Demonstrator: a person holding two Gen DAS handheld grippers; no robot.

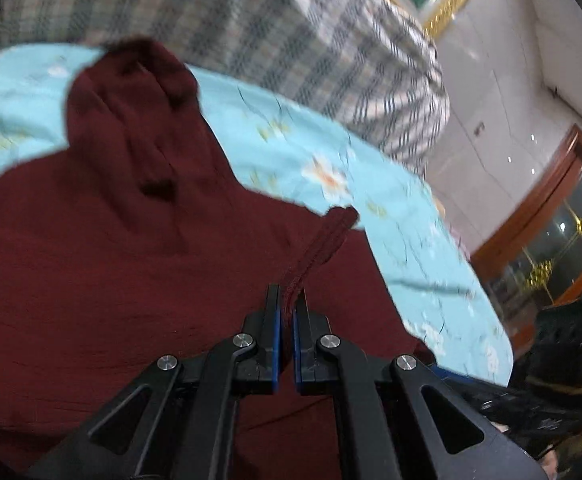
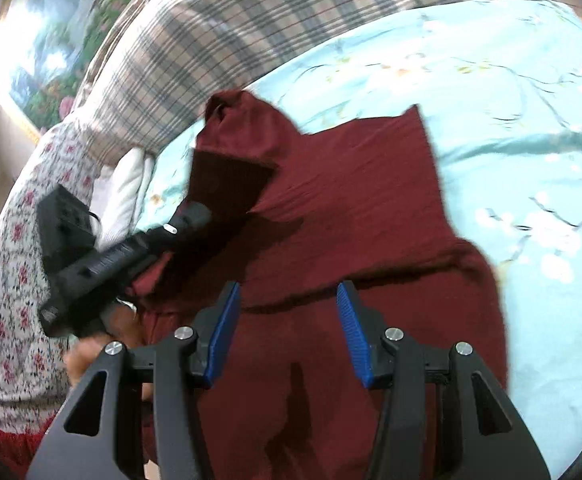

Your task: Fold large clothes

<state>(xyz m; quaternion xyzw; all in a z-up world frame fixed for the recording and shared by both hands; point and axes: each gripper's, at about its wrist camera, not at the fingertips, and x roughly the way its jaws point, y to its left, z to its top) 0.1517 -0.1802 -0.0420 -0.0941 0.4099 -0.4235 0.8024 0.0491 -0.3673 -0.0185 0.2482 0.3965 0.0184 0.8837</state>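
- The red sweater (image 1: 103,248) lies on the blue sheet (image 1: 291,140); the left gripper (image 1: 287,312) pinches its ribbed edge, and its bottom part is cut off.
- From the right wrist, the right gripper (image 2: 287,320) is spread wide above the sweater (image 2: 351,208); the left tool looks blurry.

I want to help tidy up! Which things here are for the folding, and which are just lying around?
For the folding:
- dark red garment, spread on the bed
- left gripper, jaws shut on the garment's ribbed edge
- right gripper, jaws open above the garment

Just lying about:
- blue flowered bedsheet
- plaid quilt
- white pillow
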